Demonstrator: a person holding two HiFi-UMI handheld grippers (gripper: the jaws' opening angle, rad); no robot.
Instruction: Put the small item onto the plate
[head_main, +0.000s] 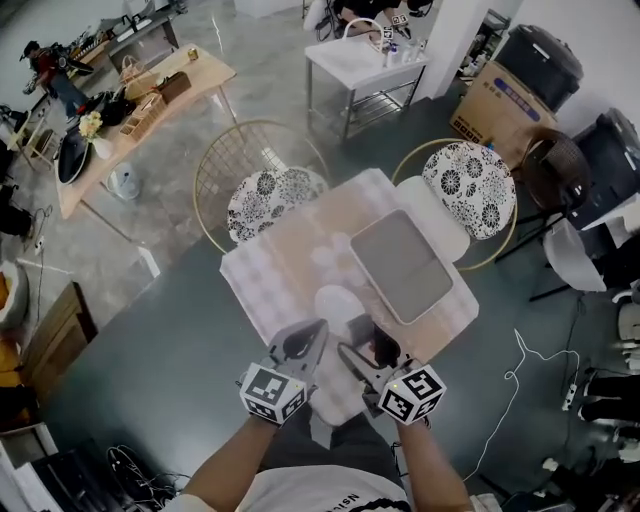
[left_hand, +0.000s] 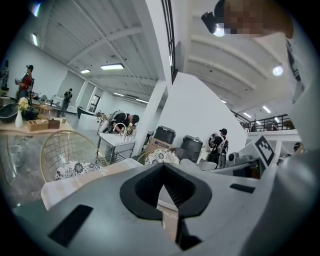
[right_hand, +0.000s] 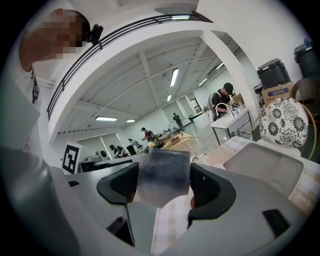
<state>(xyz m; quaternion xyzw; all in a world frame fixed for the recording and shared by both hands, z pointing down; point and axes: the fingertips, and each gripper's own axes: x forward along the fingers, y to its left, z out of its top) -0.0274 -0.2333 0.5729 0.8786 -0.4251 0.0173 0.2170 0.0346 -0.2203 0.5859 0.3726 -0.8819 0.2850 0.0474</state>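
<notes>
A small dark grey block (right_hand: 164, 172) sits between the jaws of my right gripper (right_hand: 164, 176), which is shut on it. In the head view that gripper (head_main: 372, 347) hovers over the near edge of the checkered table (head_main: 290, 265), with the dark item (head_main: 385, 346) at its tip. The plate, a grey rectangular dish with a pale rim (head_main: 400, 264), lies just beyond it to the right, and shows again as the plate (right_hand: 260, 167) ahead of the right jaws. My left gripper (head_main: 316, 332) is alongside, shut and empty; its jaw tips meet (left_hand: 162, 189).
A pale round patch (head_main: 338, 303) lies on the cloth just ahead of both grippers. Two wire chairs with patterned cushions (head_main: 268, 195) (head_main: 470, 185) stand behind the table. A cardboard box (head_main: 497, 100), a metal table (head_main: 360, 60) and a wooden bench (head_main: 140, 110) are farther off.
</notes>
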